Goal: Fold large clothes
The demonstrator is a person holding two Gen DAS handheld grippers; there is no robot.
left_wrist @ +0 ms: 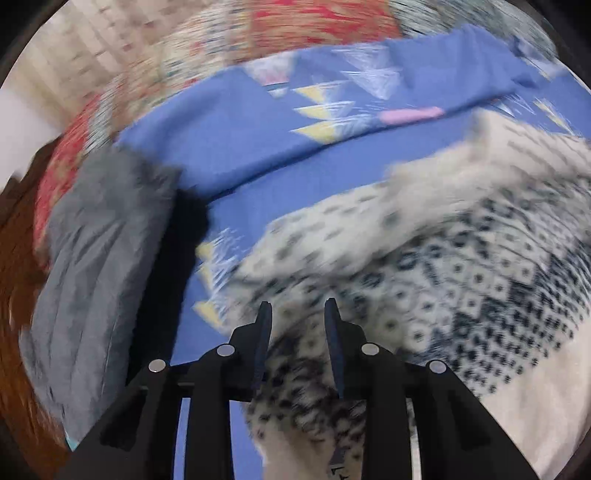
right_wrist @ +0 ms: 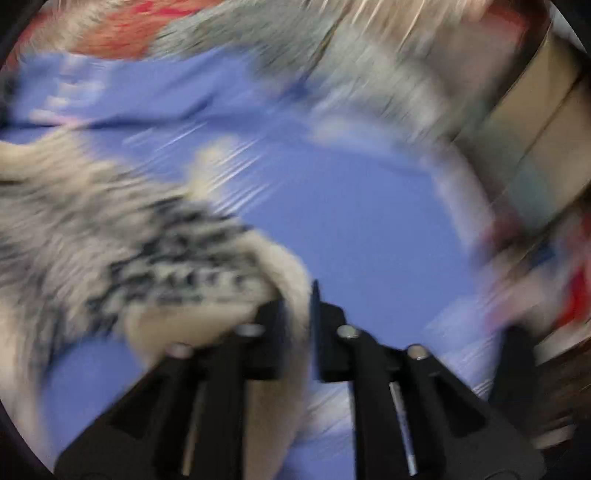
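Note:
A cream knit sweater (left_wrist: 461,266) with a dark blue pattern lies over a blue patterned sheet (left_wrist: 240,155). My left gripper (left_wrist: 297,308) is shut on a fold of the sweater, which bunches between its fingers. My right gripper (right_wrist: 299,295) is shut on another cream edge of the sweater (right_wrist: 122,243), which trails off to the left in the right wrist view. Both views are blurred by motion.
A grey garment (left_wrist: 99,266) lies at the left on the sheet, with a black shape (left_wrist: 173,266) beside it. A red and cream patterned cover (left_wrist: 314,26) lies behind. Brown cardboard boxes (right_wrist: 546,122) stand at the right. The blue sheet (right_wrist: 362,221) spreads ahead.

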